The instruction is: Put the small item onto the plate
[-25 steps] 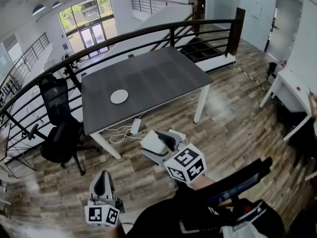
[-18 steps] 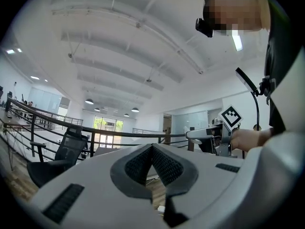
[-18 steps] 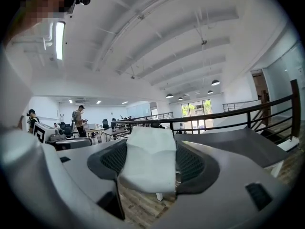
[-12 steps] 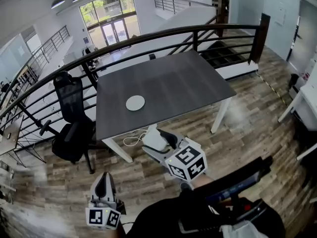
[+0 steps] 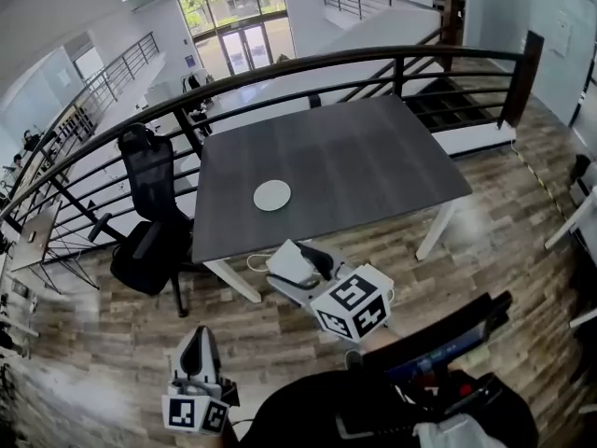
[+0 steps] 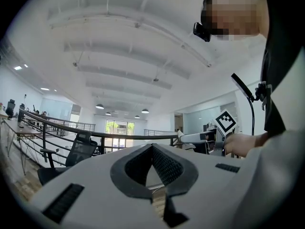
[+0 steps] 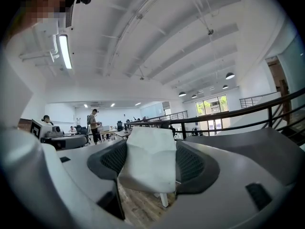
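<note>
A black chair (image 5: pixel 149 227) stands on the wood floor (image 5: pixel 112 343), by the left edge of the desk (image 5: pixel 364 152). A dark railing (image 5: pixel 280 68) runs behind them both. Low down, on the left side, the left tool (image 5: pixel 199 336) points ahead over the floor, well away from the desk. Its two jaws are pressed together at the tips, with nothing between them. The desk is dark grey with white legs. A round white plate (image 5: pixel 272 195) lies flat on it, in the left half, closer to the near edge than to the far edge. Nothing is on the plate. A bit to the right, the right tool (image 5: pixel 300 261) is up in the air, just in front of the near left corner of the desk. Its jaws are spread wide and they pinch a small white thing (image 5: pixel 287 267) that fills the gap from side to side. That small white thing is not on the plate; it is over the floor, near the desk but not touching it.
</note>
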Action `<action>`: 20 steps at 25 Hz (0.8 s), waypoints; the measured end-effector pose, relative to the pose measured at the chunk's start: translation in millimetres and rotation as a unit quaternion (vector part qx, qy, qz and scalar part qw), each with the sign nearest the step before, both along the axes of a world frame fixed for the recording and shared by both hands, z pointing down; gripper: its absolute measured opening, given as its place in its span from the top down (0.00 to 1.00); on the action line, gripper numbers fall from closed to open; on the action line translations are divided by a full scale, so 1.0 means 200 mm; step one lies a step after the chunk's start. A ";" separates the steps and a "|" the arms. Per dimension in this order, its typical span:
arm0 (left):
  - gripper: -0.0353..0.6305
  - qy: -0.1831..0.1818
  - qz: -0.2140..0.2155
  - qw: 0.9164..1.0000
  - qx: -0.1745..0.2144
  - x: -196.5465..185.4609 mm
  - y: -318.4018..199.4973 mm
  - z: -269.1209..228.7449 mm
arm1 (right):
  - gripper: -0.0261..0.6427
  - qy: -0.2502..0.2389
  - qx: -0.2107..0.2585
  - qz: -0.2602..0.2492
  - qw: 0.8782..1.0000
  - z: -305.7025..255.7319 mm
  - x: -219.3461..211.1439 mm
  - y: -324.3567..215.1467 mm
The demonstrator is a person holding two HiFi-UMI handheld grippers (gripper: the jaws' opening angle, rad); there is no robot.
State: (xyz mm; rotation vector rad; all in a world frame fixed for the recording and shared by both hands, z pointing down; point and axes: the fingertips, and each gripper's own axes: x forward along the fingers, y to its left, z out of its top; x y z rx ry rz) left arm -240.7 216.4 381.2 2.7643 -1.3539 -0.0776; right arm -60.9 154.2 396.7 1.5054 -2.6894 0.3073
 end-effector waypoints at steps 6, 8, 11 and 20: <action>0.94 -0.005 -0.026 1.000 -0.013 0.15 -0.06 0.02 | 0.47 -0.007 -0.012 -0.027 1.000 0.05 0.12 -0.08; 0.94 -0.010 -0.034 0.999 -0.015 0.19 -0.07 0.02 | 0.47 -0.006 -0.017 -0.034 0.999 0.08 0.16 -0.11; 0.94 -0.021 -0.043 0.999 -0.012 0.24 -0.11 0.03 | 0.47 -0.009 -0.021 -0.046 0.999 0.10 0.20 -0.15; 0.94 -0.038 -0.053 0.998 -0.023 0.55 -0.23 0.08 | 0.47 -0.020 -0.026 -0.077 0.996 0.15 0.42 -0.30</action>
